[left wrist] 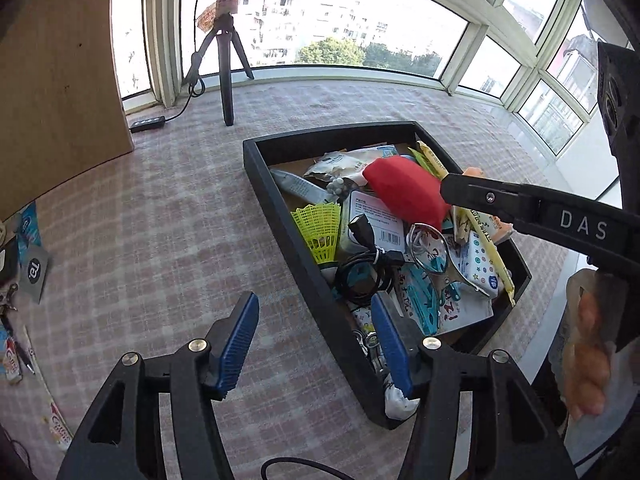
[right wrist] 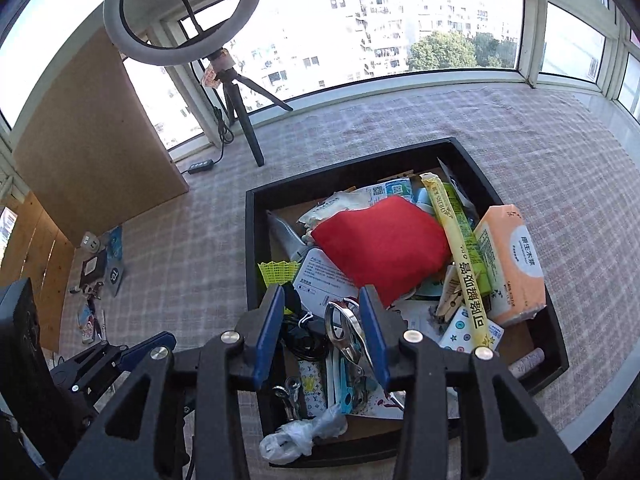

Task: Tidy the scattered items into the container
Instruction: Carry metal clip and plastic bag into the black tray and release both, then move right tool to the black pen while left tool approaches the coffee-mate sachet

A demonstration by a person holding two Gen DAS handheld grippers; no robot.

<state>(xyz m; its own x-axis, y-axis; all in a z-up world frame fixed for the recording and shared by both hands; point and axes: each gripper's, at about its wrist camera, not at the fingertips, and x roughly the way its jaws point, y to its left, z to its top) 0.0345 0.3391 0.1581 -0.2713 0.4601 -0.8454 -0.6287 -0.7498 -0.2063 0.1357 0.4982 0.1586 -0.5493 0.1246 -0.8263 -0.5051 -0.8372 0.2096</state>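
**A:** Left wrist view first?

**Me:** My left gripper point(left wrist: 316, 344) has its jaws apart, empty, over the black tray's point(left wrist: 280, 216) near rim at centre frame. Leftover packets point(left wrist: 34, 256) sit far left on the tabletop point(left wrist: 160, 220); I judge those come next.

**A:** Right wrist view?

**Me:** My right gripper point(right wrist: 322, 328), jaws apart and empty, hangs above the scissors point(right wrist: 346, 332). Only here is the orange tissue pack point(right wrist: 512, 264) fully visible.

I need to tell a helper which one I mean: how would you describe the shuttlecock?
Look in the black tray on the checked tablecloth. Against its left wall, beside the red pouch, lies the shuttlecock, the only neon-yellow mesh cone there.
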